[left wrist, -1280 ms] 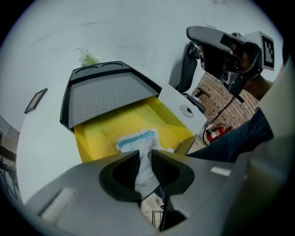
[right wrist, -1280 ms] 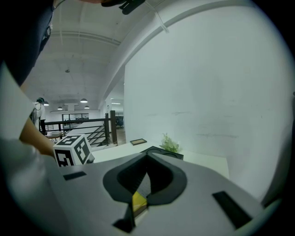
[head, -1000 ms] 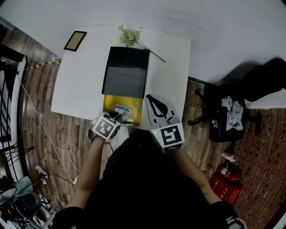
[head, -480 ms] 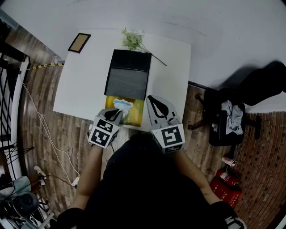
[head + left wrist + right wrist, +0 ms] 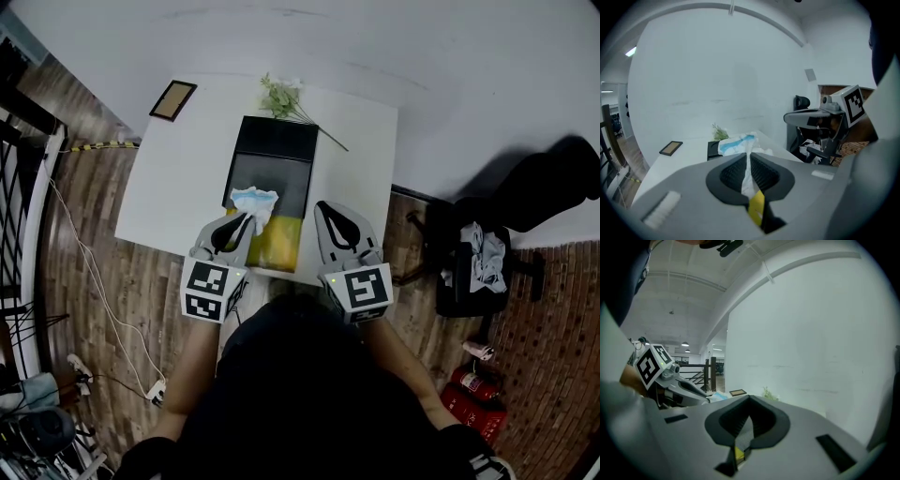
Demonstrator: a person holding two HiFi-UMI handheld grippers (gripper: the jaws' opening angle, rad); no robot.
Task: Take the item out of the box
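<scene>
One white-and-blue packet [image 5: 255,200] is clamped between the pads of the left gripper [image 5: 247,217], whose jaws have just been closing on it. The packet projects past the jaw tips and is held in the air above the open box [image 5: 279,246], where its yellow tray meets the grey-lined lid. The right gripper [image 5: 324,208] has its jaws together on nothing, beside the box's right edge over the white table [image 5: 178,178].
</scene>
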